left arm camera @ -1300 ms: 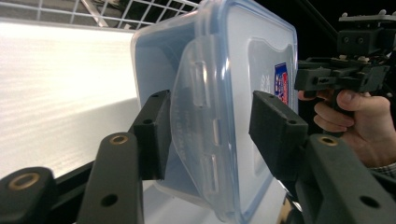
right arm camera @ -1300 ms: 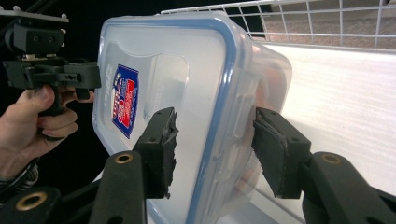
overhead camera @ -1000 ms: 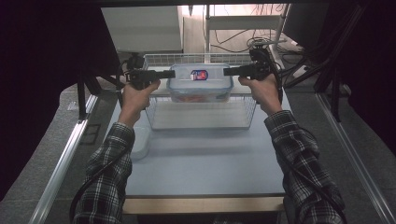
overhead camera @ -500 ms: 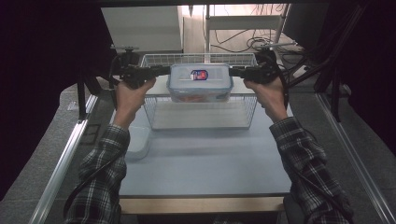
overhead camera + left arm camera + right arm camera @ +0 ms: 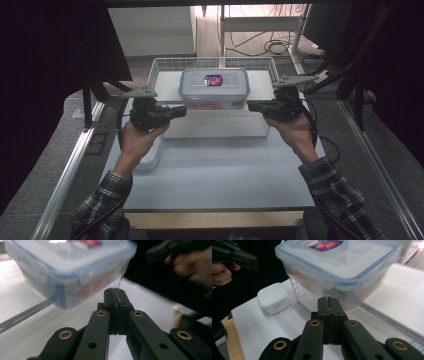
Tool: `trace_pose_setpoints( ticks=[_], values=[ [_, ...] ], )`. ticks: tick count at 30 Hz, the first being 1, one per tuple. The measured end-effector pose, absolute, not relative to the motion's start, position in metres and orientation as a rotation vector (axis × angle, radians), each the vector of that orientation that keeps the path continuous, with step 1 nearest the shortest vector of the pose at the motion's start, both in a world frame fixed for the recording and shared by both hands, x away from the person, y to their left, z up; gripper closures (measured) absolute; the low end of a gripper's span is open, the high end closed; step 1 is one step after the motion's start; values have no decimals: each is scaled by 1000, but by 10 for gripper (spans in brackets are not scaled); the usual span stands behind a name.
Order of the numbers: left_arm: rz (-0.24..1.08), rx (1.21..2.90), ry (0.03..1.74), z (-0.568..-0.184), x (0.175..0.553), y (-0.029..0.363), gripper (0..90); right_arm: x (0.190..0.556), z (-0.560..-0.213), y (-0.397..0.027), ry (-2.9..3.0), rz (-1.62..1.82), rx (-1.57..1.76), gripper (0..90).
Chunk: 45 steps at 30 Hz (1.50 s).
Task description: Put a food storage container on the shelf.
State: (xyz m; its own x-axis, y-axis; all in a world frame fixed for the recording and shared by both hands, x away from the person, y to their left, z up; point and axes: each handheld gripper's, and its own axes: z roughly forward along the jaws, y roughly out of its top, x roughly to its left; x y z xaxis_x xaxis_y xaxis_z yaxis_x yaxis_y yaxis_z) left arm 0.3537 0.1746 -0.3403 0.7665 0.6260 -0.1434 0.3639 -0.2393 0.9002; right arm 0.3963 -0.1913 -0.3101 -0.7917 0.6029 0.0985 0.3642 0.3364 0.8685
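Note:
A clear lidded food box [image 5: 214,87] with a blue seal and a red-and-blue sticker stands in the white wire basket [image 5: 161,64]. My left gripper [image 5: 185,111] is off the box's left end, just short of it, its jaws pressed together with nothing between them. My right gripper [image 5: 250,106] mirrors it at the right end, also shut and empty. Both pairs of jaws have just been closing. In the left gripper view the shut jaws [image 5: 114,290] point below the blurred box [image 5: 67,270]. In the right gripper view the shut jaws [image 5: 327,299] point under the box [image 5: 339,262].
A small white rounded case [image 5: 273,297] lies on the table left of the basket, partly under the left wrist [image 5: 150,157]. Dark frames and cables stand beyond the table's sides. Bare tabletop [image 5: 215,175] stretches in front of the basket.
Both grippers have drawn back from the box's ends toward the person and their jaws have closed. The box has stayed in the basket.

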Motion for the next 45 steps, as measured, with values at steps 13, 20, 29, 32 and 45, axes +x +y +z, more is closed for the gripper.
trace_pose_setpoints(
  ticks=[13,20,29,32,45],
  values=[
    [296,1878,871,-353,374,161,899,408,-332,-164,2384,1385,854,893],
    [289,1873,920,-357,391,161,899,420,-334,-160,2356,1386,892,893],
    [312,1871,978,-356,412,161,899,435,-335,-156,2328,1368,926,893],
    [311,1853,994,-355,417,164,899,439,-336,-156,2315,1365,941,893],
    [312,1825,1057,-354,434,172,899,460,-341,-161,2267,1398,1025,893]
  ],
)
